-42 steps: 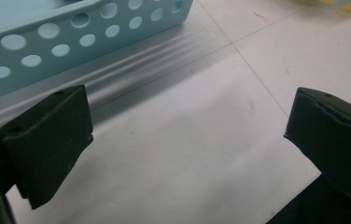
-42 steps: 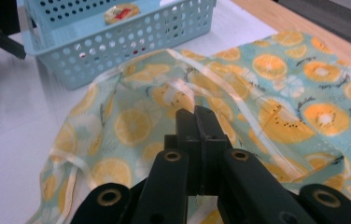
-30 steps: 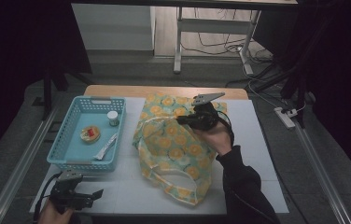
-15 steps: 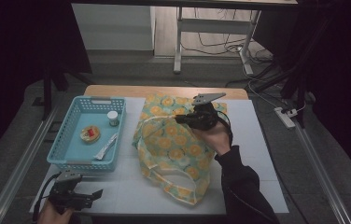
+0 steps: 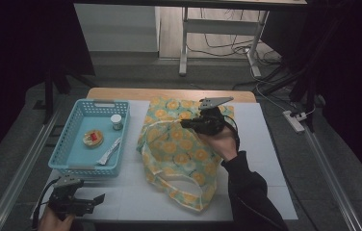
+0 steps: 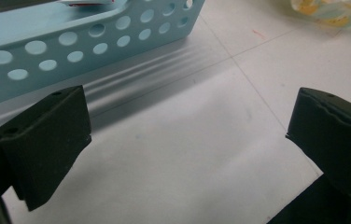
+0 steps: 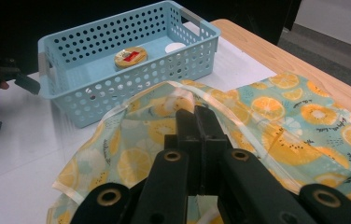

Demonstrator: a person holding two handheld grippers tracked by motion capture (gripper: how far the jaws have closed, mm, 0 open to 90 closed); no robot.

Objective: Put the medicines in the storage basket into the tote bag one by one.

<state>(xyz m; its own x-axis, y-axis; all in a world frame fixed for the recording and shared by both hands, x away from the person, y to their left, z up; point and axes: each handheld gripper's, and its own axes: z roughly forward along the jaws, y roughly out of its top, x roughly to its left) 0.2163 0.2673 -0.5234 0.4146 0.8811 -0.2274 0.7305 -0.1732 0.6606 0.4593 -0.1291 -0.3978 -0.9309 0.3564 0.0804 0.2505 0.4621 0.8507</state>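
Two grippers worked the bench: the right gripper (image 7: 197, 119), jaws together on a fold of the bag (image 5: 179, 149) directly beneath it, likely needed a slow, straight lift; the left gripper (image 5: 80, 204), jaws apart, idled beside the basket (image 5: 68, 144).

The bag (image 5: 181, 154) is thin cloth, pale teal with orange-slice prints and a cream binding along its edges. It lies crumpled on the white mat in the table's middle, just right of the basket. Its far part is lifted into a peak, the upper layer raised off the one below; the rest spreads flat toward the near edge.
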